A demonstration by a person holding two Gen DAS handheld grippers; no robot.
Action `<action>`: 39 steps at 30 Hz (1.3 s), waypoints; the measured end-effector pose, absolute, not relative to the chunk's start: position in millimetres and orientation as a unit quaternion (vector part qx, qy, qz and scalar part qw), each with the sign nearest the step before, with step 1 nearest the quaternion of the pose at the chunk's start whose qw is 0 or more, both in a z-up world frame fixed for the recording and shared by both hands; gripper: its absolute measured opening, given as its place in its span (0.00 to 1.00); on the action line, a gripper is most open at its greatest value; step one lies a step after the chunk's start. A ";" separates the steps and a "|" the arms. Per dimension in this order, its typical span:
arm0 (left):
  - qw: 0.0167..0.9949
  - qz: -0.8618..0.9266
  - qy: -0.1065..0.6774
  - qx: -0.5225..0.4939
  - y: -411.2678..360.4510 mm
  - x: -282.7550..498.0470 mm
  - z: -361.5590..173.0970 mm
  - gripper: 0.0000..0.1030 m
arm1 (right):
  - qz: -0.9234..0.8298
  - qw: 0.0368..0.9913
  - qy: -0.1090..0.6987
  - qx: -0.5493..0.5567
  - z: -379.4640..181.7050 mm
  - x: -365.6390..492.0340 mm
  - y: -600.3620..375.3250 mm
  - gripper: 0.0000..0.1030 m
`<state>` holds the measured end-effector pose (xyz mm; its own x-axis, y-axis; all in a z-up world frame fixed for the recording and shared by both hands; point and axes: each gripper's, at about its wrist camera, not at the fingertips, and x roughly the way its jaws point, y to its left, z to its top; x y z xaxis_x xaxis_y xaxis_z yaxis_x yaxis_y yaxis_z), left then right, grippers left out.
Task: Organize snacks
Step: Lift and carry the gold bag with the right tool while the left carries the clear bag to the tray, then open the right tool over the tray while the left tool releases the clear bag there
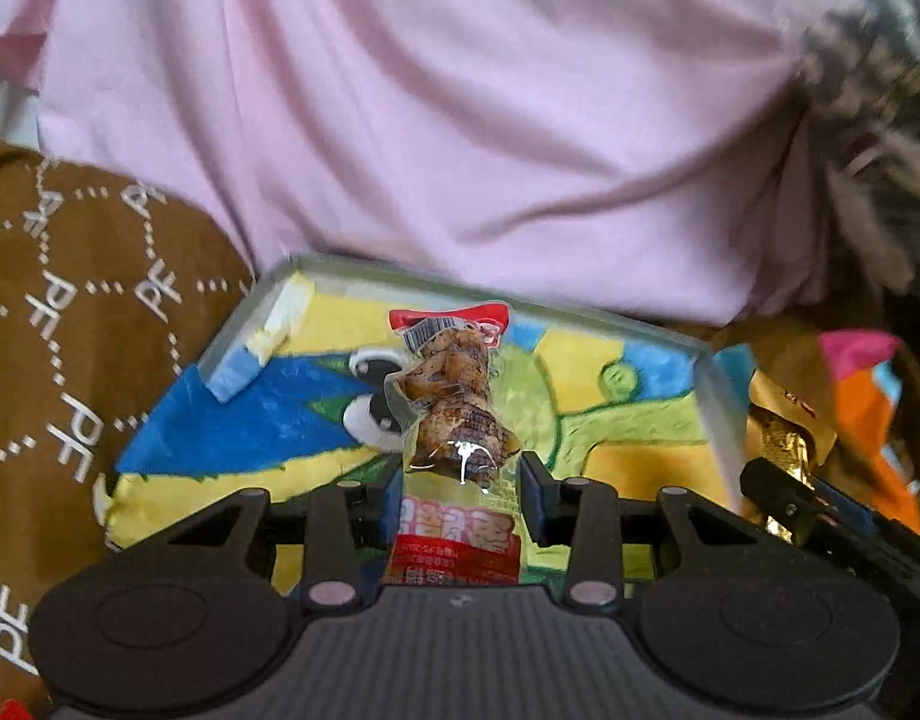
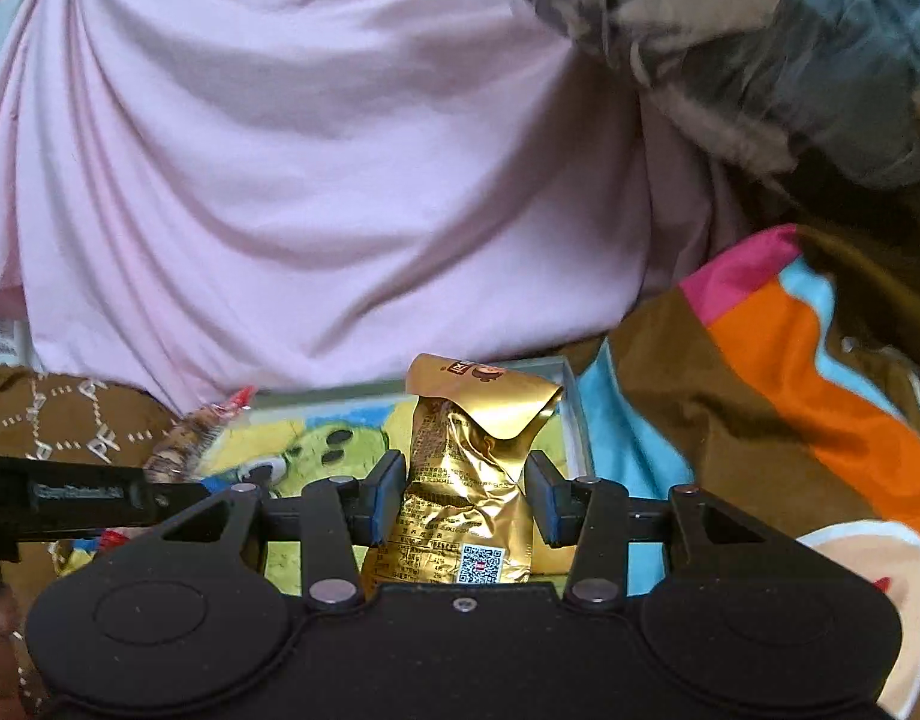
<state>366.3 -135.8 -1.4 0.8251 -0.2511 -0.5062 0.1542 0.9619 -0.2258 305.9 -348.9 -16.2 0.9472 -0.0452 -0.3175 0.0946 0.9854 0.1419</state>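
My left gripper [image 1: 460, 498] is shut on a clear snack packet [image 1: 451, 402] with brown pieces and red ends, held over a shallow tray [image 1: 244, 315] with a bright cartoon print. My right gripper [image 2: 466, 498] is shut on a crinkled gold foil snack packet [image 2: 466, 468], held above the same tray [image 2: 571, 414] near its right rim. The gold packet [image 1: 781, 432] and the right gripper's finger [image 1: 784, 492] show at the right of the left wrist view. The clear packet [image 2: 190, 432] and the left gripper's arm [image 2: 88, 492] show at the left of the right wrist view.
A pink cloth [image 1: 460, 108] hangs in folds just behind the tray. Brown fabric printed with white letters [image 1: 70, 312] lies to the left, and a brown blanket with orange, pink and blue patches [image 2: 790, 372] to the right. A grey furry item [image 2: 730, 48] sits upper right.
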 end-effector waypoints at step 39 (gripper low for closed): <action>0.971 -0.033 0.228 -0.071 -109.2 318.1 31.6 1.00 | -0.053 0.984 0.149 0.078 -1.4 271.2 -332.3 0.99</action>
